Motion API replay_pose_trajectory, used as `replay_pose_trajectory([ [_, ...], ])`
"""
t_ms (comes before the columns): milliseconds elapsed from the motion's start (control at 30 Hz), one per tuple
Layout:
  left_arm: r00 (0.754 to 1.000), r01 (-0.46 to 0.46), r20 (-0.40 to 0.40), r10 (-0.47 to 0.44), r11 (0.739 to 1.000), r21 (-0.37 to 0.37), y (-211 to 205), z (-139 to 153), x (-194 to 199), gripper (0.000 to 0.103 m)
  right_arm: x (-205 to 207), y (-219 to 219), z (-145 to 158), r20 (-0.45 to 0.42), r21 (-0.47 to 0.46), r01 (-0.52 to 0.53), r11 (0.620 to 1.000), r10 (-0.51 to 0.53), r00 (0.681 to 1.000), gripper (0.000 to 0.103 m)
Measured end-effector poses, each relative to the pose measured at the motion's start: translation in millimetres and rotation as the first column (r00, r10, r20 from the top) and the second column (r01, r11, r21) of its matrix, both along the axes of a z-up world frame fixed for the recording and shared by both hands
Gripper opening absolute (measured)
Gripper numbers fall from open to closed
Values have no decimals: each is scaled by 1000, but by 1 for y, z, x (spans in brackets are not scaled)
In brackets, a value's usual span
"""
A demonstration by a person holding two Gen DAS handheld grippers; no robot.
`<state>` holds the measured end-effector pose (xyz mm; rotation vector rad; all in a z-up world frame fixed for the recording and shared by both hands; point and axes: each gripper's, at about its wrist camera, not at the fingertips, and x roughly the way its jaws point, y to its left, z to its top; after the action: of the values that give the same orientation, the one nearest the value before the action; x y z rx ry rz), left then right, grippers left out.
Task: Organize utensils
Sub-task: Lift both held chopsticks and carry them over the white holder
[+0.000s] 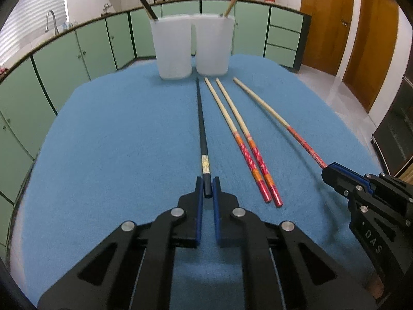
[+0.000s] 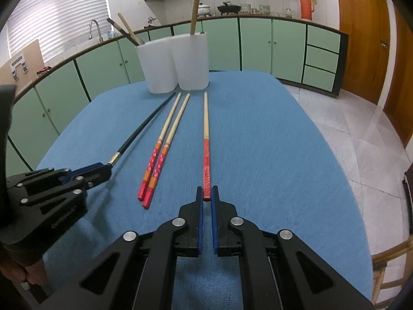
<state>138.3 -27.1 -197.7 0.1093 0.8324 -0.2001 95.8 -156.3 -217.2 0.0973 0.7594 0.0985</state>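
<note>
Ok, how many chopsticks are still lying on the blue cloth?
4: a black chopstick in the left gripper, a loose red-handled pair mid-cloth, and one red-handled chopstick in the right gripper.

Left wrist cam sits low over the near edge of the table (image 1: 103,134), tilted down, facing the far edge and the two white cups (image 1: 191,46). Right wrist cam is just beside it, same tilt and heading. Both close to the cloth. Shared: cups, chopsticks (image 2: 165,149), far-edge cabinets (image 2: 258,44); each view catches the other gripper at its side.
</note>
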Motion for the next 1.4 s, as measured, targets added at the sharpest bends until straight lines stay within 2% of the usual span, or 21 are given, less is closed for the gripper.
replay_pose_trajectory([
  [233,991,-3,130,0,1000,24,8,45,-13,6,-8,-4,38,95,-34,5,999,-2,995,6],
  [567,962,8,274,6,999,-49,14,116,-17,6,-12,-22,105,231,6,6,1000,-8,973,6],
  [900,942,36,335,-1,995,-98,10,160,0,6,6,-31,162,314,50,-24,998,7,950,6],
  [1400,915,55,404,12,987,-153,17,196,-1,6,11,-25,201,376,45,-77,996,55,925,6],
])
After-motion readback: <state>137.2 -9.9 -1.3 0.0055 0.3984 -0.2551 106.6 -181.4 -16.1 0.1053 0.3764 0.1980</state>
